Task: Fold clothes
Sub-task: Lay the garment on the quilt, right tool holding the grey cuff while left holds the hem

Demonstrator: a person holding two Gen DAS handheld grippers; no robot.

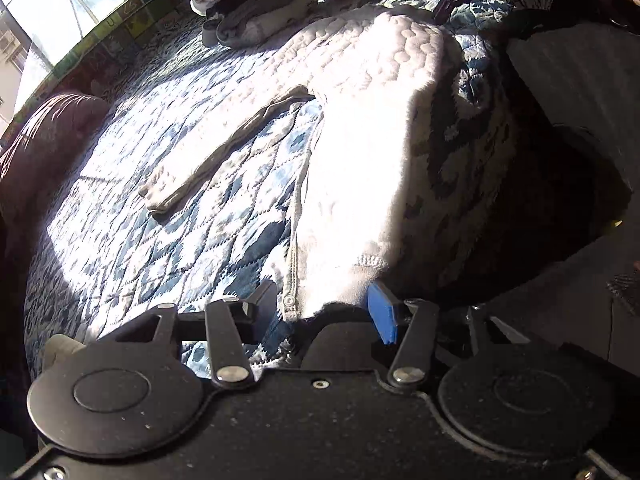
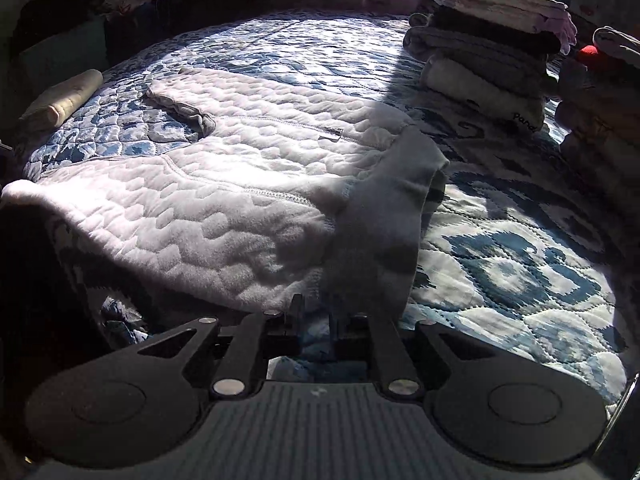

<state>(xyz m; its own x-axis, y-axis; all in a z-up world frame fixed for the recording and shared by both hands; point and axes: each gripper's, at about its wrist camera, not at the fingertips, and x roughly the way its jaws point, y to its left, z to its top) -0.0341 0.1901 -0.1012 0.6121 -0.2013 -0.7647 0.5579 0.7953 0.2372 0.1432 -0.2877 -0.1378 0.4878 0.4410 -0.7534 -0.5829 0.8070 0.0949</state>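
A white quilted garment (image 1: 360,120) lies spread on a blue-and-white patterned bed quilt (image 1: 160,240), one sleeve (image 1: 224,152) stretched out to the left. My left gripper (image 1: 324,306) stands open at the bed's near edge. A snap-buttoned hem corner of the garment hangs between its black finger (image 1: 264,300) and blue pad (image 1: 382,316). In the right wrist view the same garment (image 2: 240,168) fills the middle. My right gripper (image 2: 318,312) is shut on a shaded fold of it (image 2: 376,232), which rises from the fingers in a ridge.
A stack of folded clothes (image 2: 488,40) stands at the far right of the bed, also visible as the stack (image 1: 248,4) from the left. A rolled white cloth (image 2: 64,100) lies at the left edge. A maroon pillow (image 1: 48,132) sits by the window (image 1: 60,8).
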